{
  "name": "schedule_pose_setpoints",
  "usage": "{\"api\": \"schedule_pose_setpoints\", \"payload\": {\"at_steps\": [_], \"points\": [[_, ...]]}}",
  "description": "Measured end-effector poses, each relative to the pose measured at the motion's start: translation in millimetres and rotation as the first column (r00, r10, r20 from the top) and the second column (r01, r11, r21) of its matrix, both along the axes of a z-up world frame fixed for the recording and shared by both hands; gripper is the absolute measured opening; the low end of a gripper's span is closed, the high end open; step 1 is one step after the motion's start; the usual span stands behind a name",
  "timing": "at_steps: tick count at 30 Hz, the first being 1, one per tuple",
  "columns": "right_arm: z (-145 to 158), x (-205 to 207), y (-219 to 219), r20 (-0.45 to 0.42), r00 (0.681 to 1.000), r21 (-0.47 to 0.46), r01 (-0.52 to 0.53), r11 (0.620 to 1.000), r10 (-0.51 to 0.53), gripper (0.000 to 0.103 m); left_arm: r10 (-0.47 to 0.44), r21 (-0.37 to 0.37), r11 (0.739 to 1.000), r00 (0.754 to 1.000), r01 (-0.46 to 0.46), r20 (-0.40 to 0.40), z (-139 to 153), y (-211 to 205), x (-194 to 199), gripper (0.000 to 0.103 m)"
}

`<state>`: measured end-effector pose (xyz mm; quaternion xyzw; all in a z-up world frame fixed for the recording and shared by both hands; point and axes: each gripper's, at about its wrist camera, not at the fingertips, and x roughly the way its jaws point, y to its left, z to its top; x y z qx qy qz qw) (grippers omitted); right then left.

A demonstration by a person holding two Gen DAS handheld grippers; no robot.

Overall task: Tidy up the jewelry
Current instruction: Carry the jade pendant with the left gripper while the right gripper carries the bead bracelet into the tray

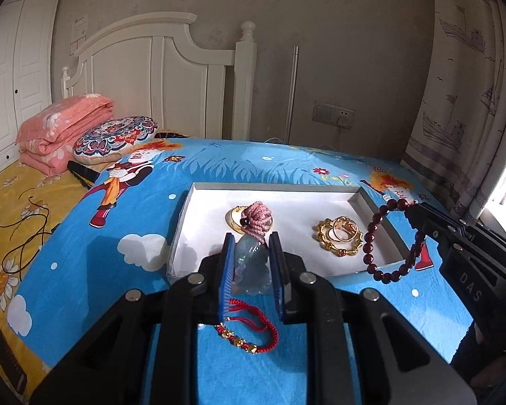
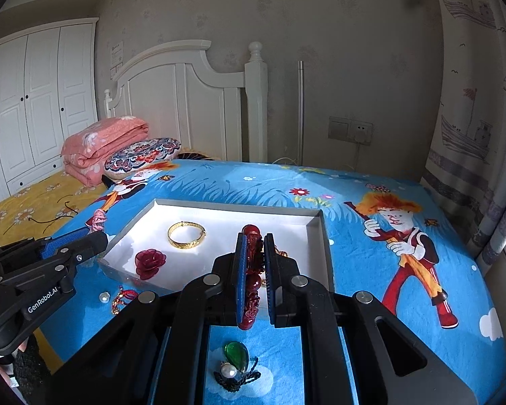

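Over a bed, the left claw (image 1: 252, 263) pinches a pale stone pendant (image 1: 251, 266), hard, probably slick and chippable, its pink cord (image 1: 258, 217) limp. The right claw (image 2: 254, 270) pinches a dangling red bead bracelet (image 2: 253, 270) near the tray (image 2: 315, 227); beads roll, so grip one squarely.

Pale blue-green stone pendant (image 1: 251, 265) with a pink braided cord (image 1: 257, 216), pinched upright over the white tray's (image 1: 205, 233) near edge. Dark red bead bracelet (image 1: 384, 236) dangling in a loop above the tray's right wall. Gold bangle (image 2: 186, 234) and red rose piece (image 2: 150, 263) lying flat inside. Red string bracelet with gold charms (image 1: 249, 332) and green teardrop pendant with pearl (image 2: 236, 357) out on the blue cloth.
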<state>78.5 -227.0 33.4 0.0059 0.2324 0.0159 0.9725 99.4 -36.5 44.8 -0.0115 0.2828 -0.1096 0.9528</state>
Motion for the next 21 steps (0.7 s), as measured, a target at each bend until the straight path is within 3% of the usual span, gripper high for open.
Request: {"api": "schedule_pose_setpoints", "payload": {"at_steps": [4,11,21], "points": [[-0.3,22.3,0.1,-0.011,1.000,-0.030,0.011,1.000,-0.011,0.011,0.021,-0.016,1.000,0.999,-0.021,-0.036,1.2,4.0,31.7,0.020],[-6.0,61.8,-1.0,-0.051,0.998,-0.047,0.024,0.999,-0.026,0.011,0.064,0.019,0.998,0.996,-0.063,-0.070,-1.3,-0.8,86.8,0.020],[-20.7,106.7,13.1,-0.120,0.992,-0.086,0.023,0.996,-0.033,0.011,0.144,0.102,0.986,0.979,-0.130,-0.142,-34.5,-8.4,146.0,0.020]]}}
